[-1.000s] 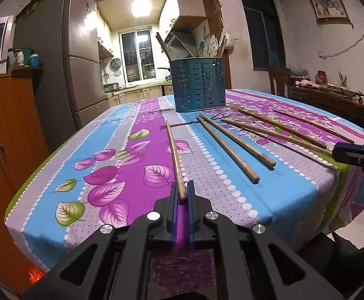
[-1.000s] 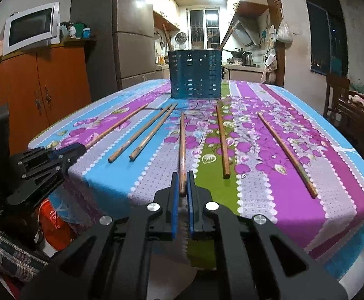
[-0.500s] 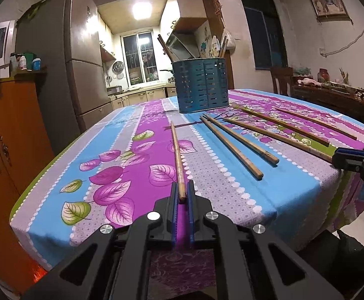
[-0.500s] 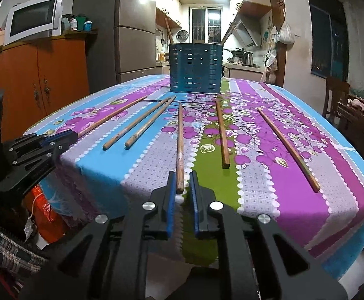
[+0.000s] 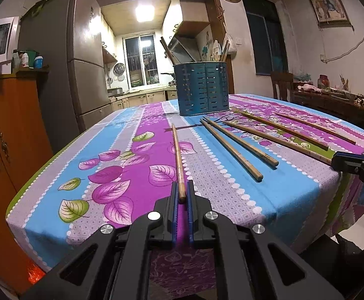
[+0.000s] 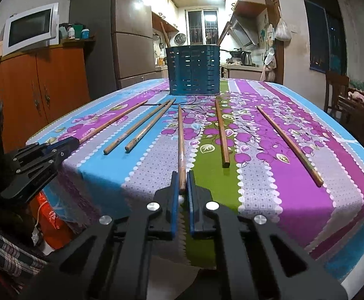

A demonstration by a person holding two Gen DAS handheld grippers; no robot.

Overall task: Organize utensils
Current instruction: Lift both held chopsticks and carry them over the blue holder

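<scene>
Several wooden chopsticks lie on the flowered tablecloth, pointing toward a blue slotted utensil holder (image 5: pixel 203 88) at the far end, which also shows in the right wrist view (image 6: pixel 194 70). My left gripper (image 5: pixel 181 192) is shut on the near end of the leftmost chopstick (image 5: pixel 177 155). My right gripper (image 6: pixel 182 182) is shut on the near end of a middle chopstick (image 6: pixel 180 145). Both chopsticks still rest along the table. The holder has a few chopsticks standing in it.
Loose chopsticks lie to the right of my left gripper (image 5: pixel 232 147) and on both sides of my right gripper (image 6: pixel 222 135) (image 6: pixel 288 142) (image 6: pixel 137 131). An orange cabinet (image 6: pixel 39 92) and a fridge stand left of the table. A chair (image 5: pixel 281 85) stands right.
Both grippers have dropped slightly and sit lower at the table's near edge, each still clamped on its chopstick. The chopsticks have not left the table.
</scene>
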